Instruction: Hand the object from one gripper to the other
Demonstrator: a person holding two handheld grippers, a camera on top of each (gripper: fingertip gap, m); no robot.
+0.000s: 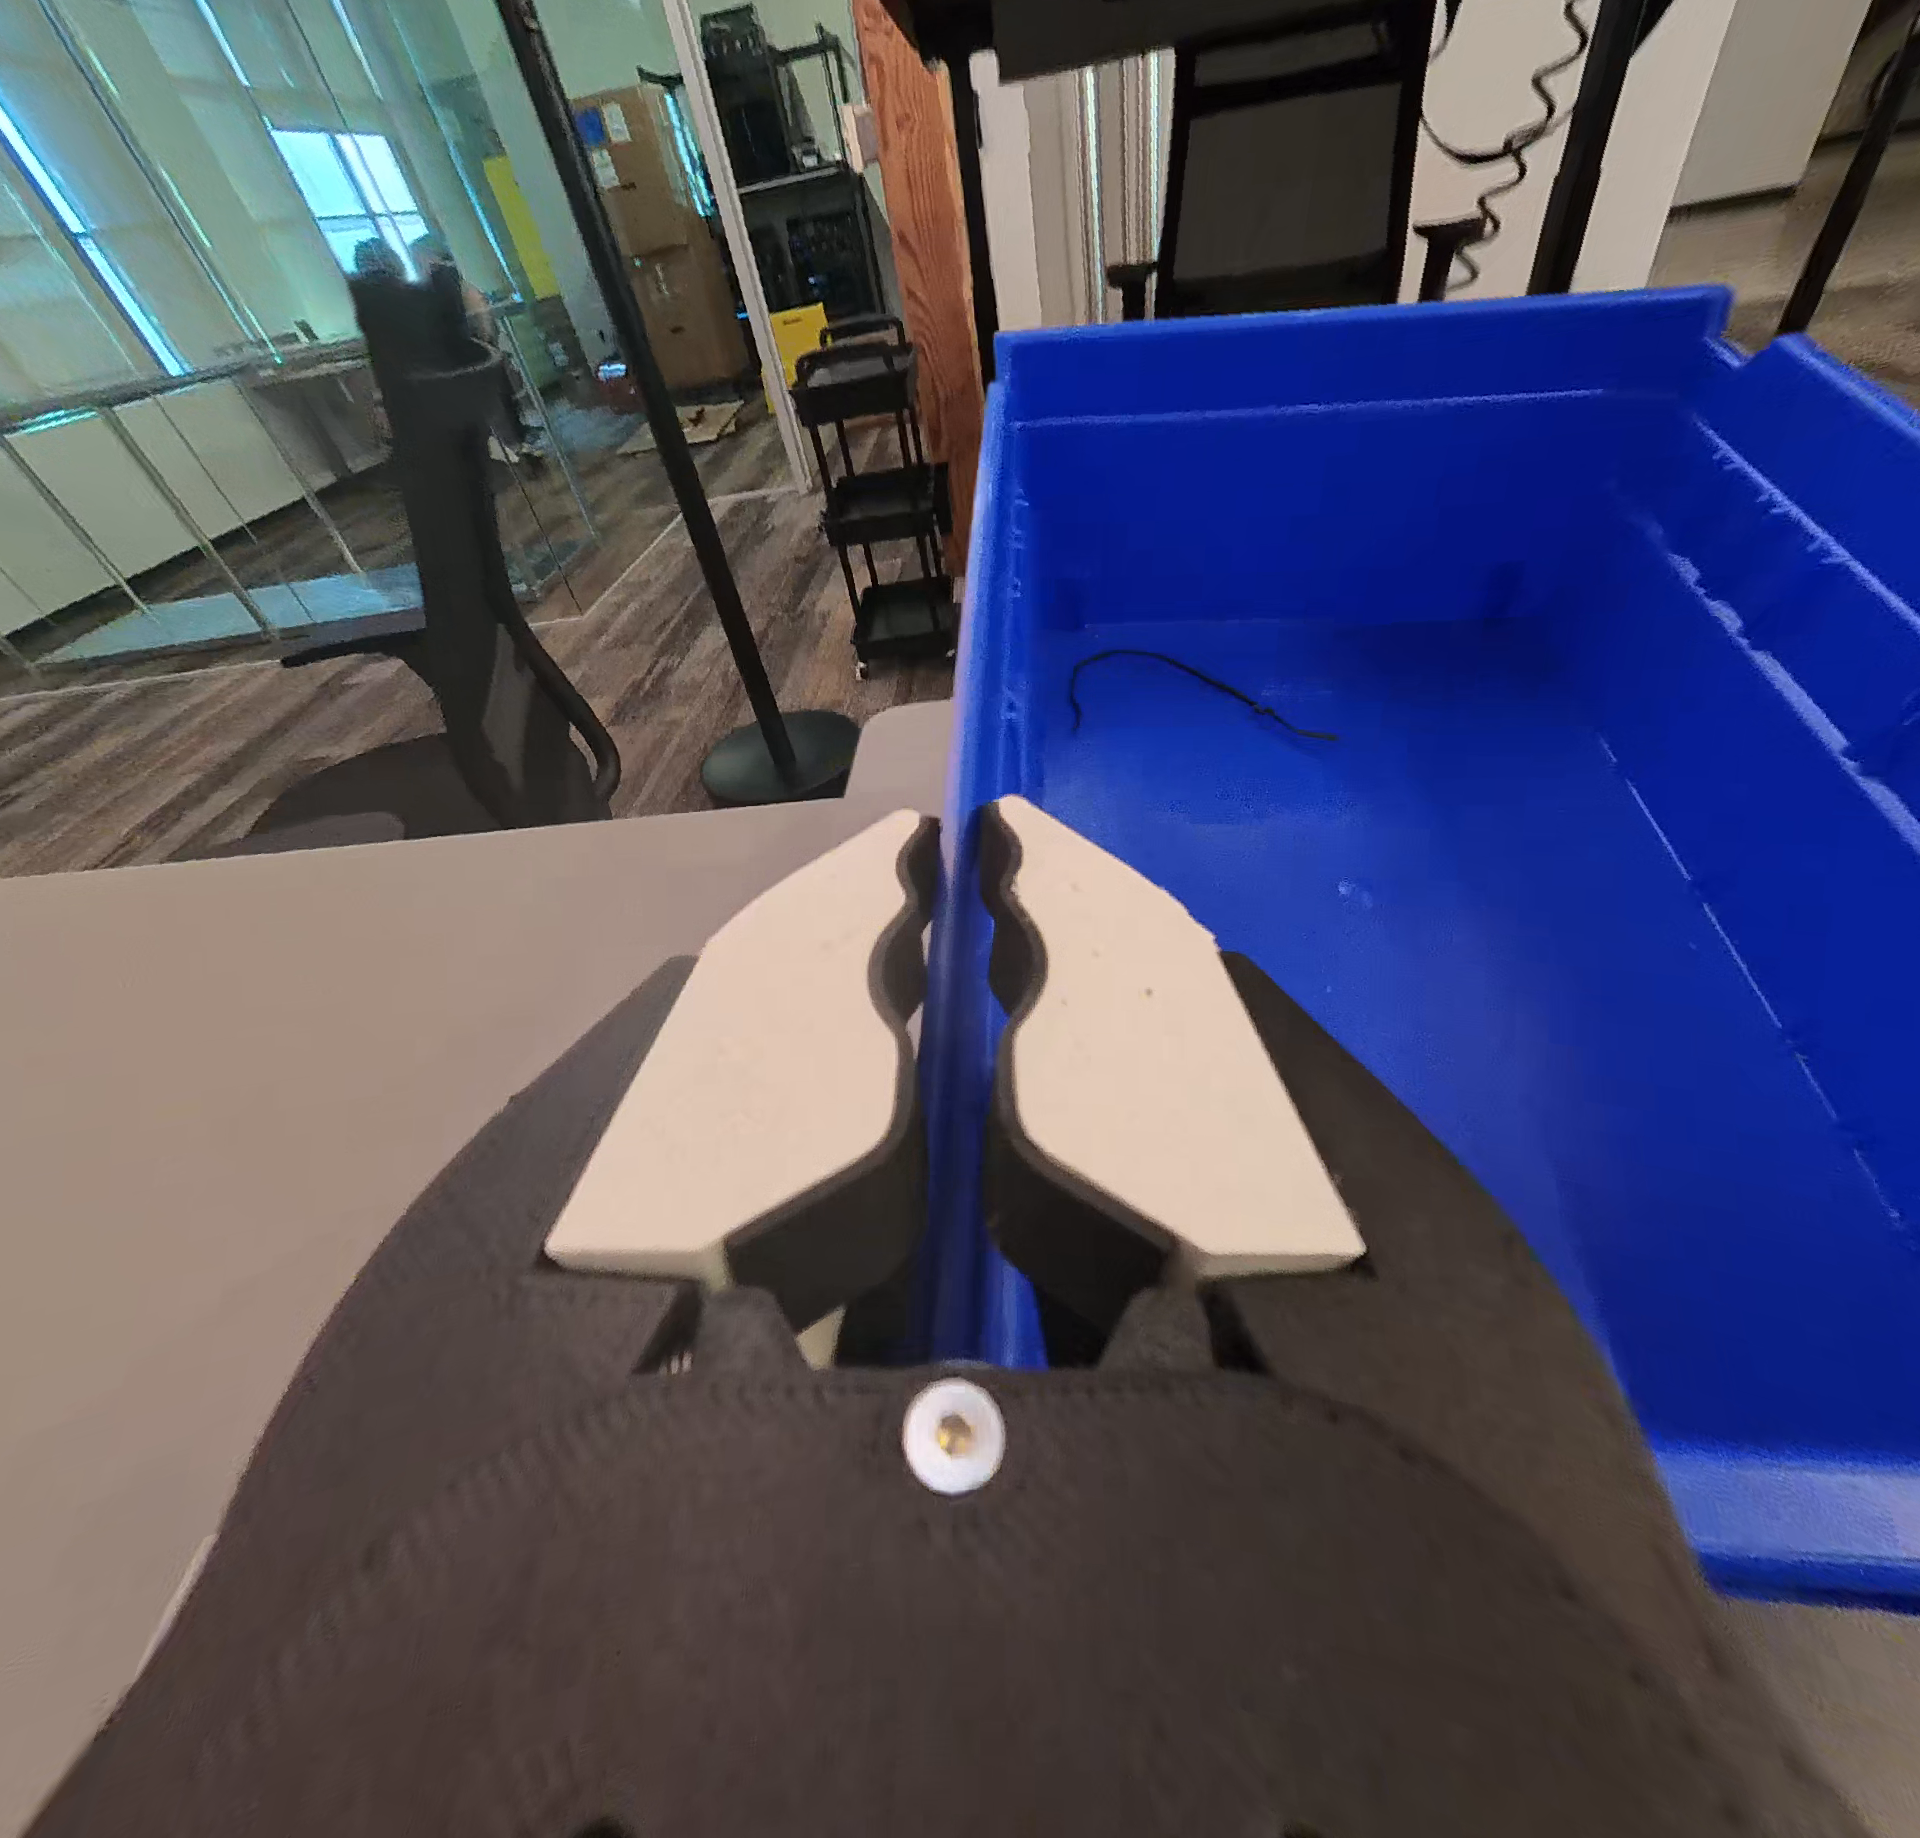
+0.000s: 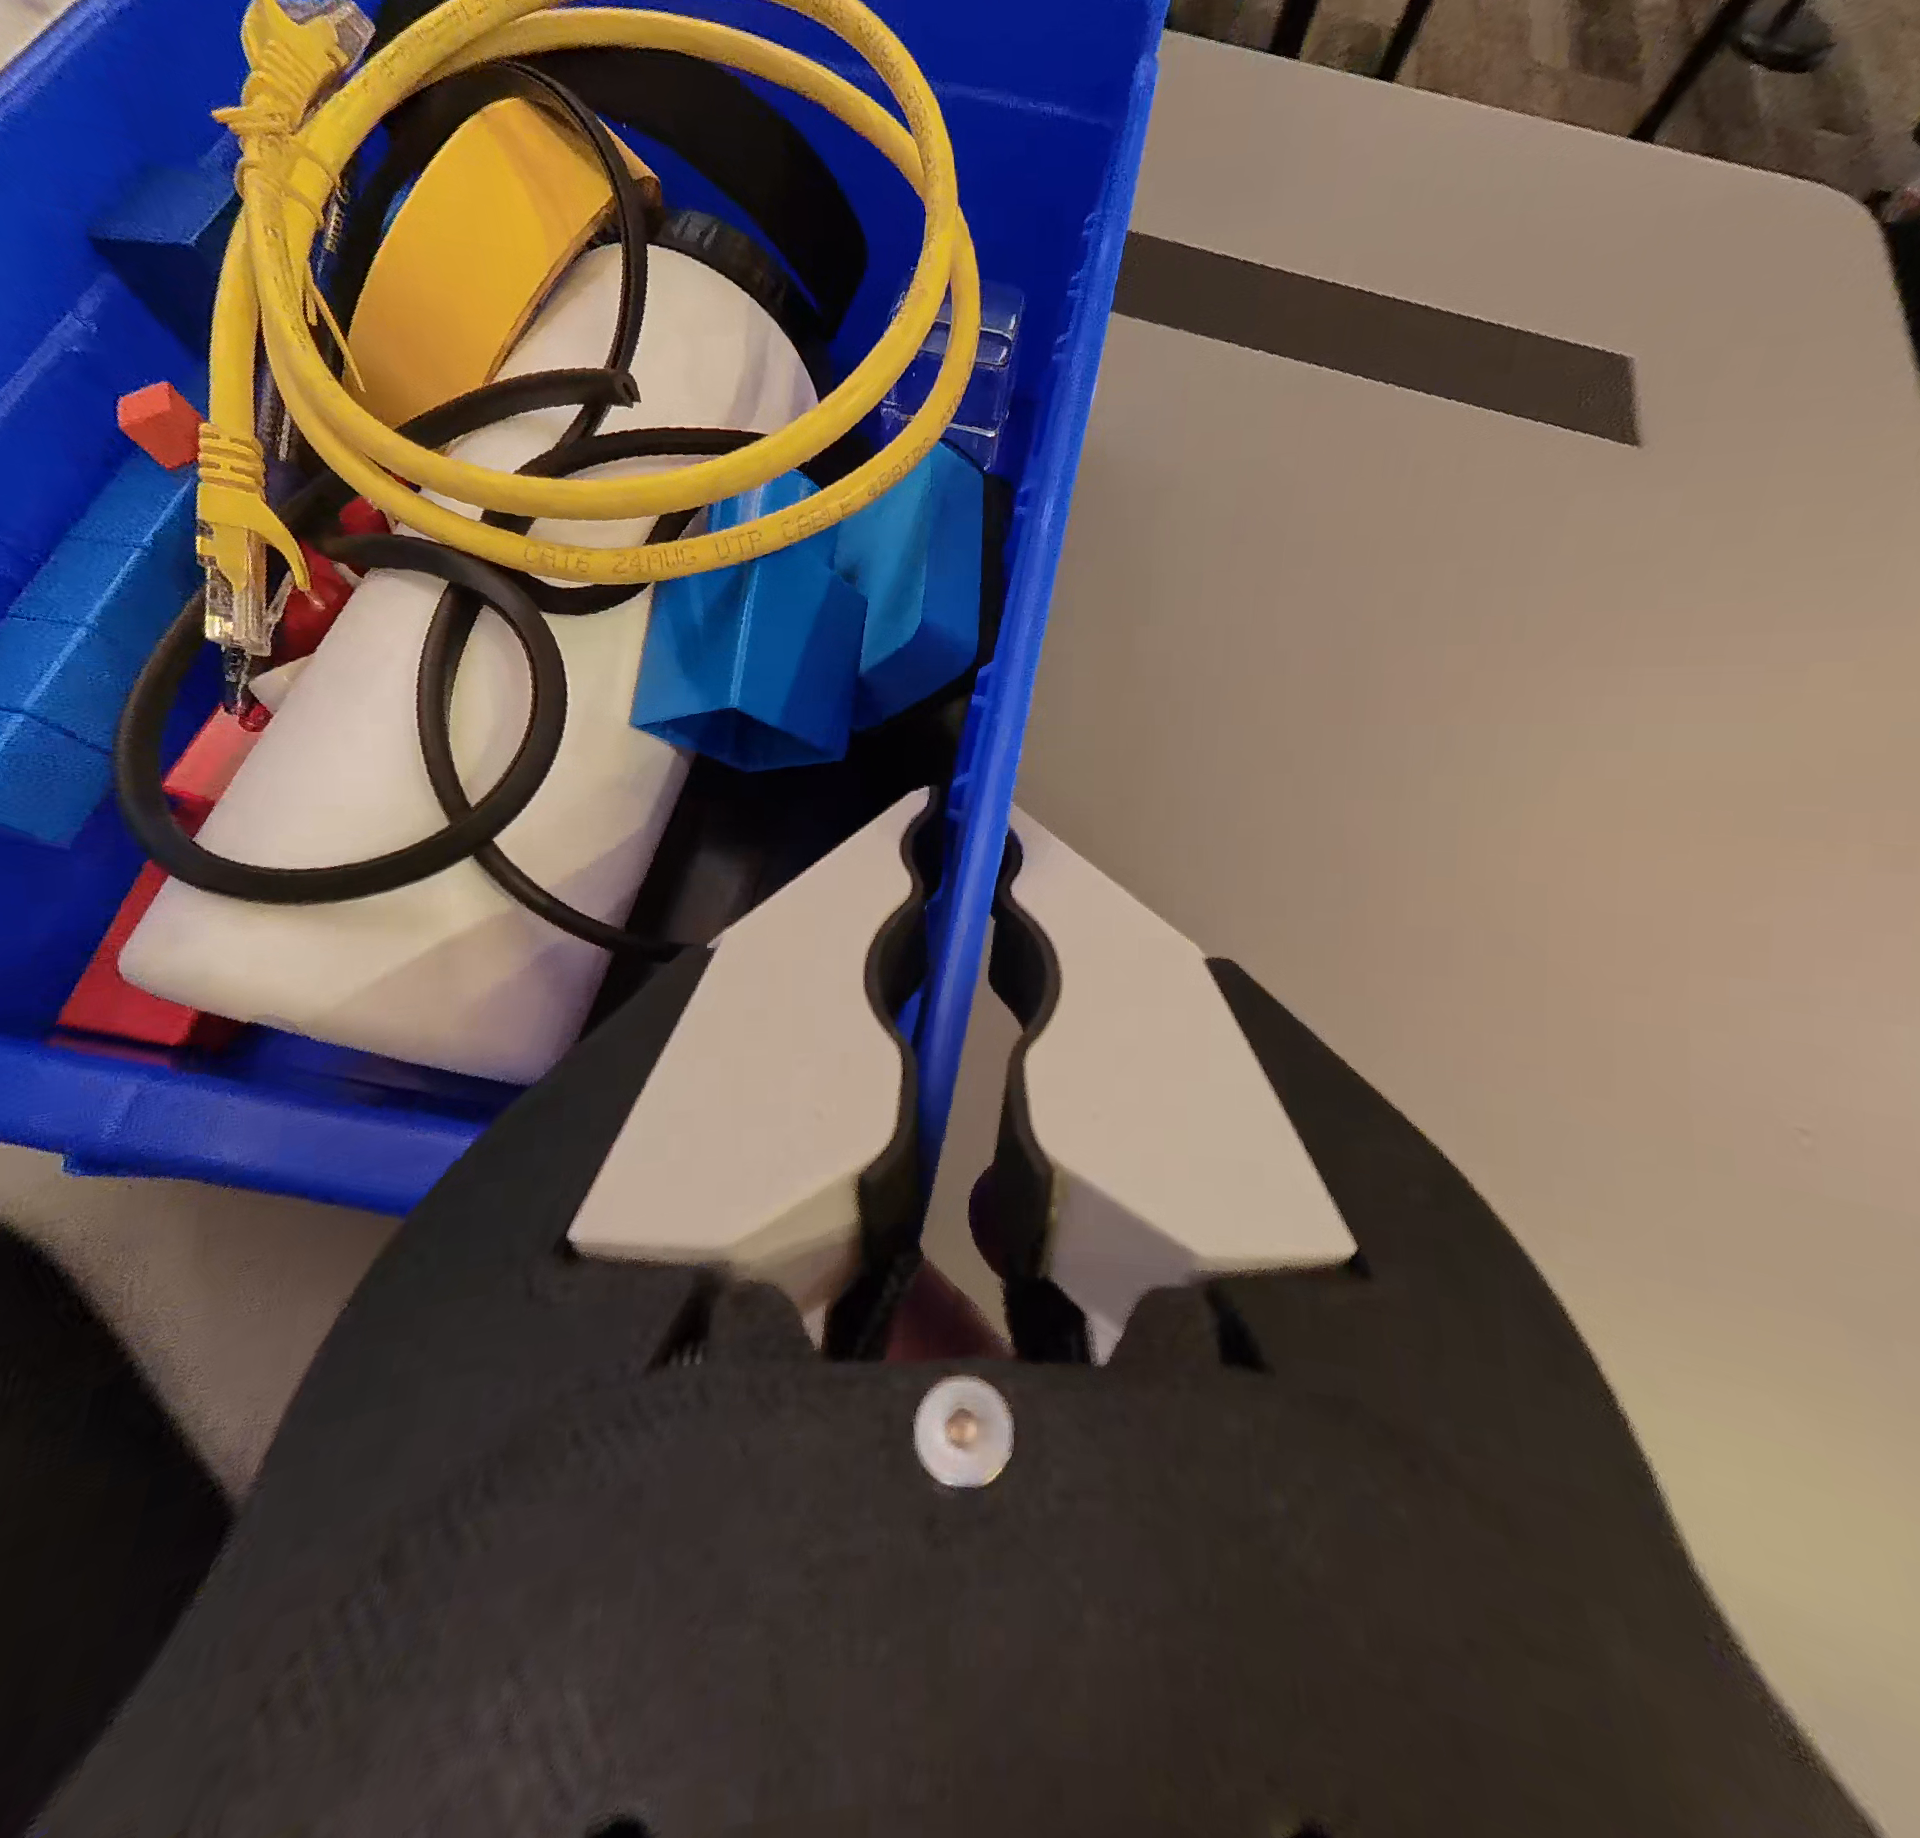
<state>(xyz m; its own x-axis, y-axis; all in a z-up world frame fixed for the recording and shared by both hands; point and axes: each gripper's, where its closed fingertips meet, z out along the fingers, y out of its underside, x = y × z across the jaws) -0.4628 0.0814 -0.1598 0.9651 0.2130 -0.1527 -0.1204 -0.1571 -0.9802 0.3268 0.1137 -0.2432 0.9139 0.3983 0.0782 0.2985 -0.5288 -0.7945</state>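
— Your left gripper (image 1: 961, 832) is clamped on the near-empty bin's (image 1: 1351, 853) wall; your right gripper (image 2: 966, 822) pinches the full bin's (image 2: 1039, 541) wall.

— Handover?

— Not begun, I'd say: no object lifted; yellow cable (image 2: 623, 521) lies farther inside that bin.

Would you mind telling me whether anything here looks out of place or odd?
Yes: both tongs straddle bin walls rather than holding a loose object. The left tongs pinch the nearly empty bin; the right tongs straddle the full bin, whose yellow cable sprawls loosely on top.
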